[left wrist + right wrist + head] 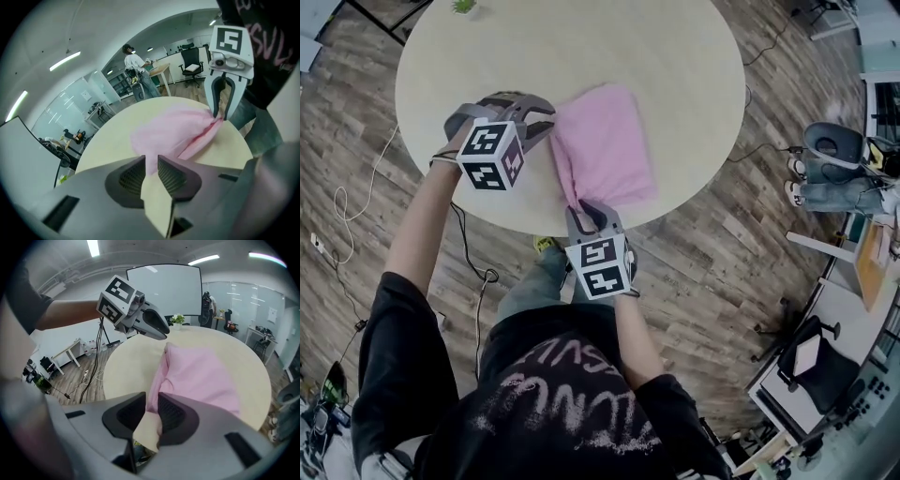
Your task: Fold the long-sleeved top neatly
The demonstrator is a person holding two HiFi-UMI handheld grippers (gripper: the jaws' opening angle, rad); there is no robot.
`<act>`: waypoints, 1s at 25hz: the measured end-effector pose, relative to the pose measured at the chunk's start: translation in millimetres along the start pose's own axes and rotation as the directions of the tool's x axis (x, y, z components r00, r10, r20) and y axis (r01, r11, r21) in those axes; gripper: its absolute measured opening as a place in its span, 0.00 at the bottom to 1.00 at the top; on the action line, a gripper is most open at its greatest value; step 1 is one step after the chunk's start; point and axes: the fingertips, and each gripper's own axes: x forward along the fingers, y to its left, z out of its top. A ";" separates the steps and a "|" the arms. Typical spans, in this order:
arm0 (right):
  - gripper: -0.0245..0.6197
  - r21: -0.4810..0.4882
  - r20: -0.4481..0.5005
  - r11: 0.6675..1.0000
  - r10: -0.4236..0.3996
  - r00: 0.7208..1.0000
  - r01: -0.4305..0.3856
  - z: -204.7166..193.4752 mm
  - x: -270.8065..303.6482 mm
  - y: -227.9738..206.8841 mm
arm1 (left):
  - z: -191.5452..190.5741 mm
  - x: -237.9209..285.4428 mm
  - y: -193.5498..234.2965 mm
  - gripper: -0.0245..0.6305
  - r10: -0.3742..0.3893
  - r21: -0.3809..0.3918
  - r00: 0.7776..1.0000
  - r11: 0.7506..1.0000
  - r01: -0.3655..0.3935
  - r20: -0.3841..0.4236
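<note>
The pink long-sleeved top [605, 141] lies folded into a rough rectangle on the round cream table [581, 47], close to its near edge. My left gripper [546, 120] is at the top's left far corner. In the left gripper view [151, 161] its jaws stand slightly apart, table showing through the gap and the cloth's edge [173, 129] at the tips. My right gripper [586, 211] is at the near left corner, by the table edge. Its jaws [152, 399] are open, with a bunched strip of pink cloth [201, 371] lying loose between them.
A small potted plant [465, 7] stands at the table's far edge. Cables [478, 272] trail on the wooden floor below the near edge. A seated person [839, 187], desks and an office chair [811, 361] are off to the right.
</note>
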 end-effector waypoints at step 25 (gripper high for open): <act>0.15 0.042 0.073 0.999 -0.015 0.997 0.012 -2.0 23.8 -50.9 | -4.3 61.2 -44.7 0.14 -0.105 -0.251 0.993 0.961 0.117 0.062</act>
